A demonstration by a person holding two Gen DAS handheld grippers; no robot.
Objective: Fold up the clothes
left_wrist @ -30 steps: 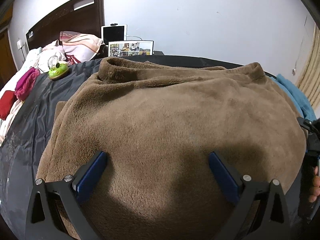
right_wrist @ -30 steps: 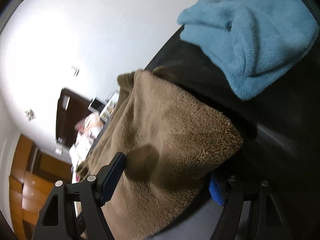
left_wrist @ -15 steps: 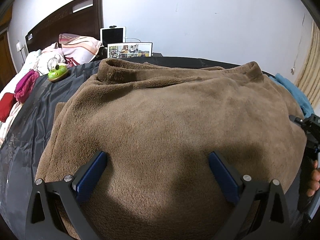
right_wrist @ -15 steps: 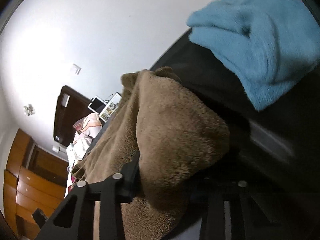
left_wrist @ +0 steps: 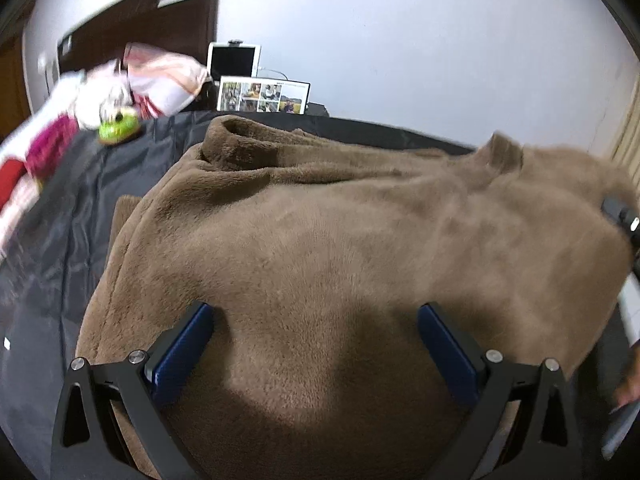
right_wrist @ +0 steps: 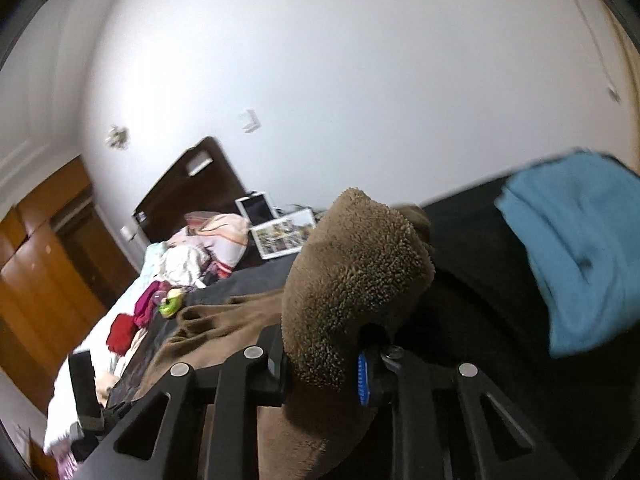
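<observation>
The thick, limp brown fleece garment (left_wrist: 340,240) sprawls over the dark bed cover (left_wrist: 60,240), likely to sag, so its edges suit gripping: the right gripper (right_wrist: 324,364) pinches its three-o'clock corner while the left gripper (left_wrist: 316,344) hovers spread at six o'clock.

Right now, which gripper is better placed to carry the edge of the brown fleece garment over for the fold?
The right gripper: its jaws are shut on a bunched edge of the brown fleece garment. The left gripper hangs open above the garment and grips nothing.
</observation>
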